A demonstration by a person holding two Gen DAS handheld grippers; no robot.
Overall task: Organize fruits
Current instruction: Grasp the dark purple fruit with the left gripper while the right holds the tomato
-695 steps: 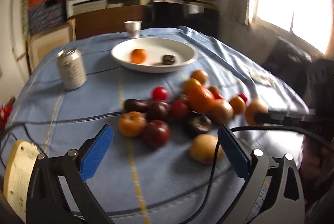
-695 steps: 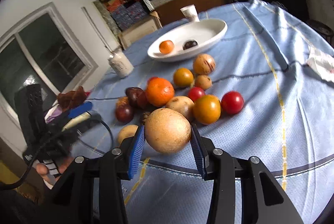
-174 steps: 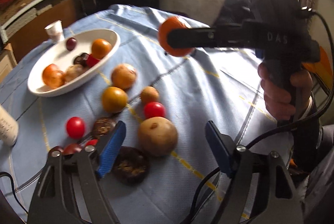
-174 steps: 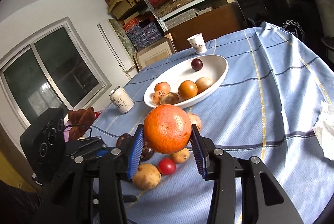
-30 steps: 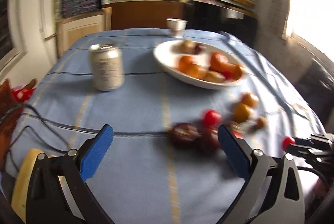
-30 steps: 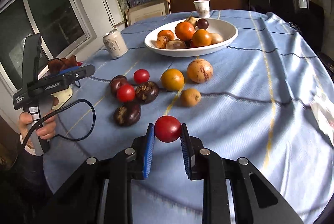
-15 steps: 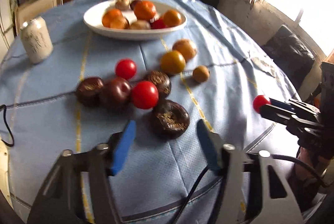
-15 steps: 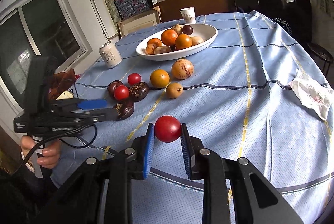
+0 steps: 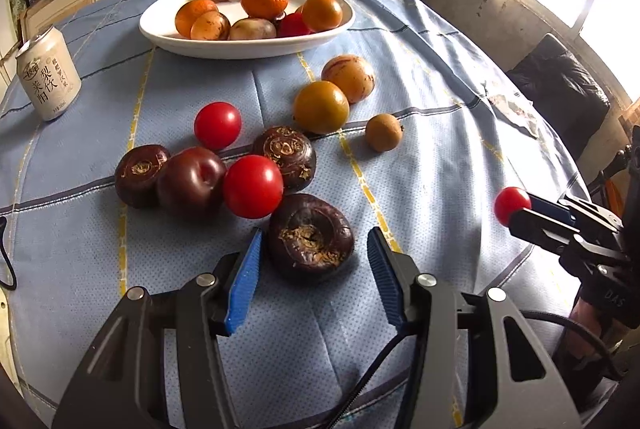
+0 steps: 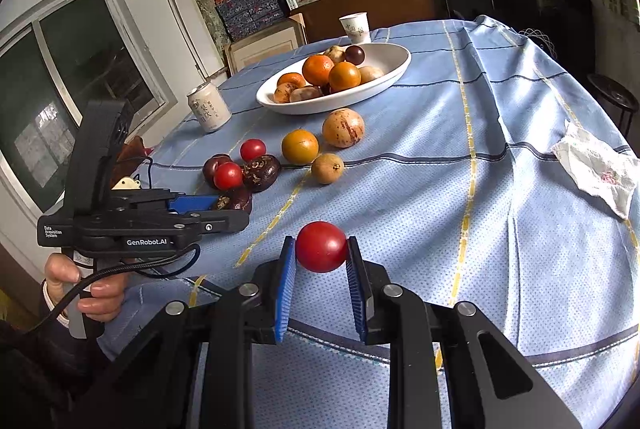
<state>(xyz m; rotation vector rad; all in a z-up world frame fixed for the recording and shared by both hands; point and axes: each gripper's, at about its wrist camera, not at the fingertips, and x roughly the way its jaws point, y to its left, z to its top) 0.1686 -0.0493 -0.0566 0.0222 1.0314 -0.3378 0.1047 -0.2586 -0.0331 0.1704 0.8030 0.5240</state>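
Nearest, the right gripper [image 10: 321, 263] is clamped on a small red fruit [image 10: 321, 246], lifted off the blue tablecloth [image 10: 500, 213]. The left gripper [image 9: 312, 261] is closing around a dark wrinkled fruit [image 9: 311, 236], pads not yet touching. Beyond, nine loose fruits (roughly) await; the white bowl [image 9: 248, 47] farther back already holds several.

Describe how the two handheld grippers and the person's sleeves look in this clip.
Both grippers are black with ribbed blue pads on the fingers and silver screws. The left gripper has a pistol-style handle, a tall black block on top, white "GenRobot.AI" lettering and a black cable. The right gripper shows "DAS" lettering. The left sleeve is dark.
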